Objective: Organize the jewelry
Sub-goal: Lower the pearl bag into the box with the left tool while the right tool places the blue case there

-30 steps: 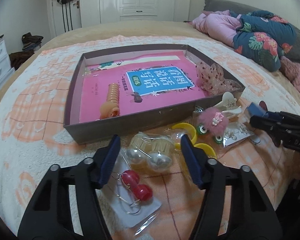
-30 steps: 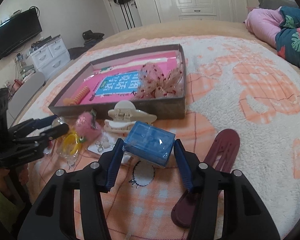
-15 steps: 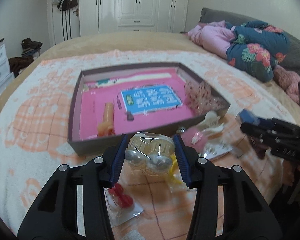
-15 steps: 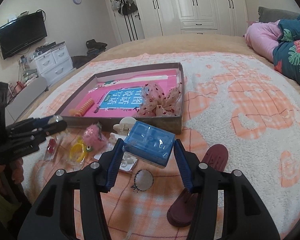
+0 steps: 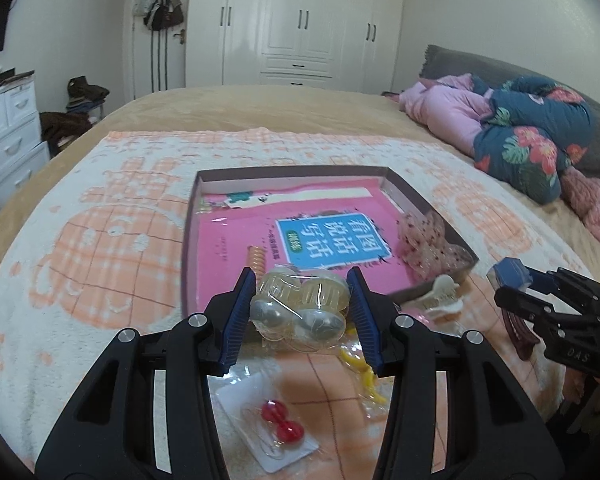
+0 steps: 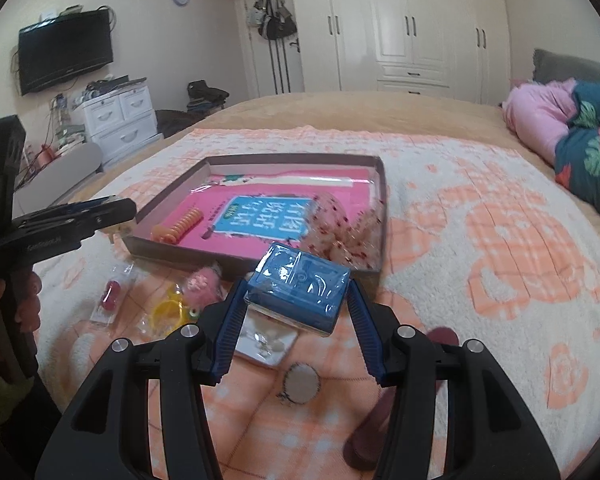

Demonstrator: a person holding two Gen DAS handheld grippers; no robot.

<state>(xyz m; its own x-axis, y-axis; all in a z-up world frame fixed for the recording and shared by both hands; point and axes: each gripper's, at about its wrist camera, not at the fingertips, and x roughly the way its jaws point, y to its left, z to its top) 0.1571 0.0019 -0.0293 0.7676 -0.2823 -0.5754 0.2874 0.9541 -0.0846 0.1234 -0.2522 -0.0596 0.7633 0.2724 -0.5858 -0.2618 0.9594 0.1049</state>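
Observation:
My left gripper [image 5: 300, 316] is shut on a clear bag of pearl hair ties [image 5: 300, 308], held above the bed in front of the brown tray [image 5: 432, 206]. My right gripper [image 6: 296, 312] is shut on a blue box [image 6: 298, 294], held just before the tray's [image 6: 382, 196] near wall. The tray has a pink book [image 5: 332, 240], an orange spiral tie [image 6: 178, 230] and a dotted bow [image 6: 340, 224]. On the blanket lie red bead earrings [image 5: 280, 420], a yellow item [image 6: 168, 310], a pink pompom [image 6: 202, 284], a white claw clip [image 5: 440, 300] and an earring card [image 6: 266, 340].
A maroon clip [image 6: 384, 412] and a round white disc [image 6: 300, 386] lie near my right gripper. Pink and floral bedding [image 5: 520, 140] is piled at the right. White drawers [image 6: 120, 120] and a TV [image 6: 64, 52] stand at the left.
Both grippers have risen with their loads. The left closed on the pearl tie bag a second ago and lifted it toward the tray. The right carries the blue box higher, nearer the tray.

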